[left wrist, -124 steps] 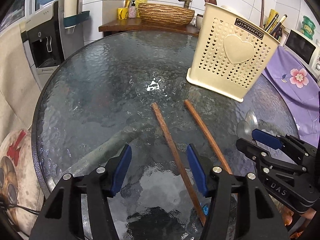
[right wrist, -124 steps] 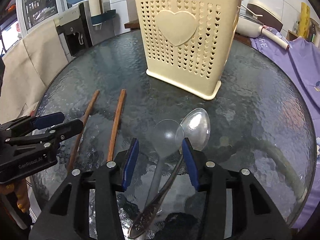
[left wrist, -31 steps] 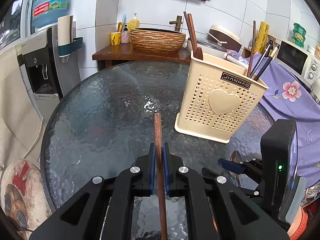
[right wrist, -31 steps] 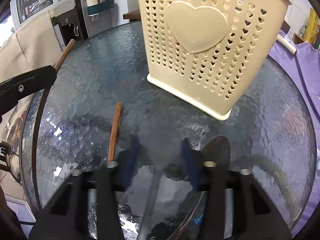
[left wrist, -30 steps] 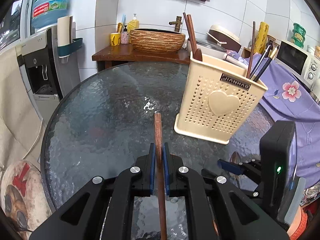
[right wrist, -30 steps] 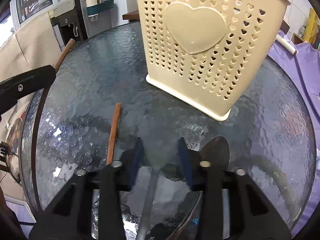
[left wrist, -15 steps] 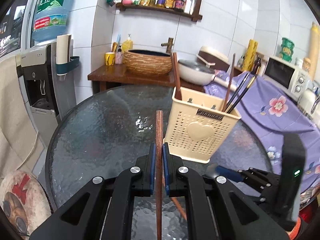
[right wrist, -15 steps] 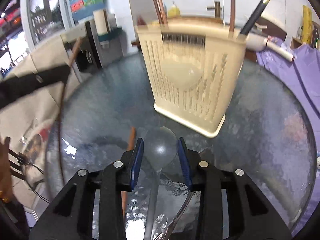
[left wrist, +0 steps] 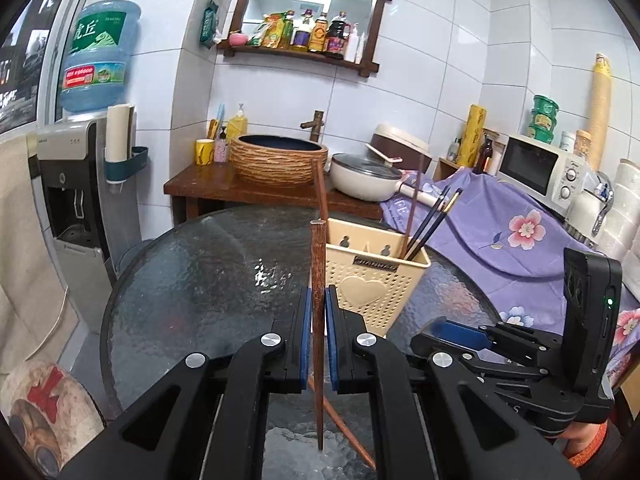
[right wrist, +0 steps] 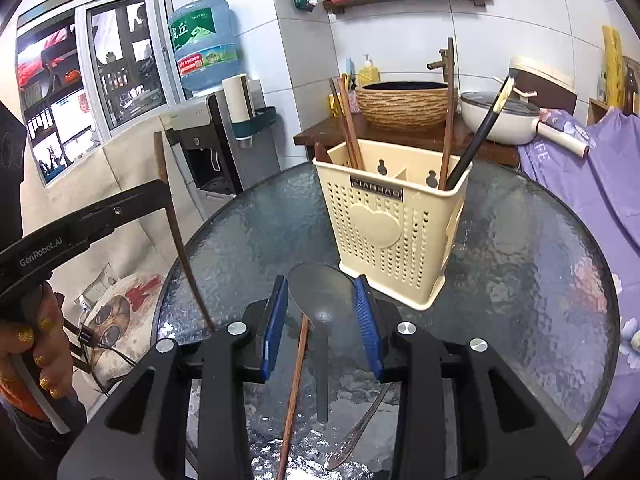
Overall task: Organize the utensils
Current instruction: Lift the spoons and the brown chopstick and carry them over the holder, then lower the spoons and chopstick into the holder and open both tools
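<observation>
In the left wrist view the task looked partly done: the cream utensil holder (left wrist: 374,276) on the glass desk (left wrist: 192,280) already carried several chopsticks, brown ones at its left end and dark ones at its right. The left gripper (left wrist: 316,312) had its jaws clenched on a brown wooden chopstick (left wrist: 318,280), raised off the desk in front of the holder and pointing toward it. A second brown chopstick (left wrist: 344,428) lay on the glass nearer the camera than the holder, so it was yet to be stored.

In the right wrist view the right gripper (right wrist: 322,312) had its jaws partly closed around the bowl of a translucent plastic spoon (right wrist: 322,296), grasping it by the edges and holding it above the desk just in front of the holder (right wrist: 392,220). A metal spoon (right wrist: 360,432) and the loose chopstick (right wrist: 294,392) lay on the glass on the near side of the holder. Judging from this, two utensils were in hand and two remained.
</observation>
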Demonstrator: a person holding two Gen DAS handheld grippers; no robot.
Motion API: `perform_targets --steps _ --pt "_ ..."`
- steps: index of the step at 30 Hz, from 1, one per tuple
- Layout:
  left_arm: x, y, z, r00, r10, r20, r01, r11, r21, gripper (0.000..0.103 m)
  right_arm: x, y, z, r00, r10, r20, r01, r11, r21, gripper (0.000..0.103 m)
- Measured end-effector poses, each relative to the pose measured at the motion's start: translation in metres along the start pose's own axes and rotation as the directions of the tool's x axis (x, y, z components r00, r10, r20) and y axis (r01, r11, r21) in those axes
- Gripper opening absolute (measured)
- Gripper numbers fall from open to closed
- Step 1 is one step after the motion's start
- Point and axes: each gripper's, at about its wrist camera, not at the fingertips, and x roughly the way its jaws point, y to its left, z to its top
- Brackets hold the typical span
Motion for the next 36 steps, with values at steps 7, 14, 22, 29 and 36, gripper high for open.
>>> perform_targets --steps 7,14,22,29,36 --pt "-0.008 -0.013 0.036 0.998 -0.029 0.058 0.026 0.999 0.042 0.007 -0.018 -0.004 0.027 0.998 0.025 0.054 -0.025 1.0 0.005 0.035" --pt "-0.011 -0.031 0.113 0.987 -0.036 0.155 0.027 0.998 0.059 0.007 -0.051 -0.007 0.097 0.975 0.0 0.221 0.006 1.0 -0.023 0.035" --pt "0.023 -0.049 0.175 0.975 0.025 0.222 -0.028 1.0 0.011 0.007 -0.056 -0.017 0.165 0.921 -0.113 0.373 0.133 0.991 -0.028 0.035" --pt "0.087 -0.046 0.144 0.988 0.073 0.134 -0.071 0.997 -0.02 0.007 -0.008 -0.033 0.139 0.927 -0.173 0.334 0.194 0.981 -0.029 0.035" --pt "0.119 -0.038 0.104 0.996 0.072 0.049 -0.071 0.997 -0.026 0.007 0.033 -0.043 0.096 0.942 -0.192 0.275 0.213 0.976 -0.045 0.035"
